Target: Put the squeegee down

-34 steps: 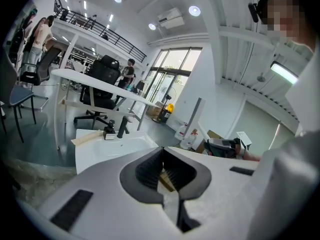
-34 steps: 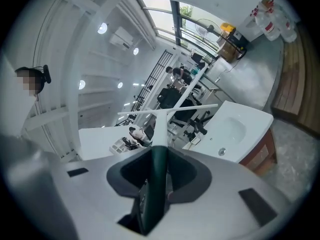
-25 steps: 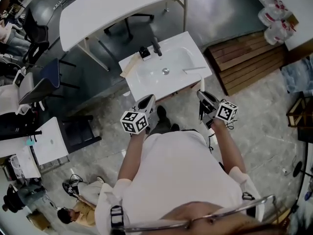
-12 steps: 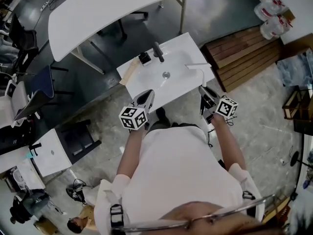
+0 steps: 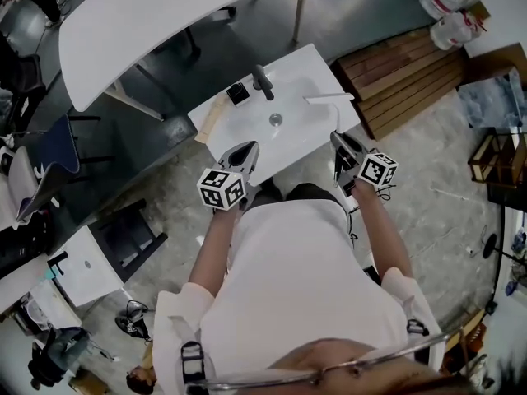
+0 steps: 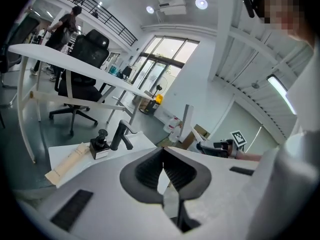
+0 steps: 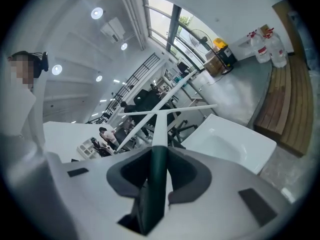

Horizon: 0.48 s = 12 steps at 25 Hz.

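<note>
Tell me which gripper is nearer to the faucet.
Left. The left gripper is at the near edge of the sink, below the faucet in the head view; the right gripper, holding the squeegee, is off toward the sink's right corner.

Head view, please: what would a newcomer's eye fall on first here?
The white sink at the centre, with its black tap at the far edge. Next, the right gripper, shut on a squeegee whose blade reaches over the sink's right side, while the left gripper is shut and empty near the sink's front.
</note>
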Motion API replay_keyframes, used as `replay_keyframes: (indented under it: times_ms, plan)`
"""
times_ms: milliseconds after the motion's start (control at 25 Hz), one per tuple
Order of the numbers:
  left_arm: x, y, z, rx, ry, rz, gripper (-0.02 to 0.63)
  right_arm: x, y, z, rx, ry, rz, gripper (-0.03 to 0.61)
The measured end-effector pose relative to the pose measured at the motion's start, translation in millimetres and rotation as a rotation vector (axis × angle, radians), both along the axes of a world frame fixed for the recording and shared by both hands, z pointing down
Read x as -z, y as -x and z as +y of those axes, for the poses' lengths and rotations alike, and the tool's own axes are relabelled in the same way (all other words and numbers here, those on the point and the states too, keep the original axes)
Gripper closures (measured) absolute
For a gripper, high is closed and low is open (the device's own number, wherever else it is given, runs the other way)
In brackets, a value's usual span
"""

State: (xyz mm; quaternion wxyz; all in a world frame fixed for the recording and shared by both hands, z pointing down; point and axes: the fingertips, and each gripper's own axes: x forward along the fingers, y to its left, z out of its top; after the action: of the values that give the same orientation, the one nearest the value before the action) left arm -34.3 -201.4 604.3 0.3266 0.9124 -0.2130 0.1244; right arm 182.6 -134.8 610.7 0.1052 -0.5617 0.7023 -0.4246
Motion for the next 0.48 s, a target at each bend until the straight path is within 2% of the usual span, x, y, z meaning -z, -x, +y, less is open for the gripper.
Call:
replay_keyframes:
  times_ms: [480]
  plan:
    - [-11.4,-23.5,-3.6,-0.018,0.032,-0.028,0.609,-14.3,-32.1,-22.3,0.016,0.039,0.07,0.479]
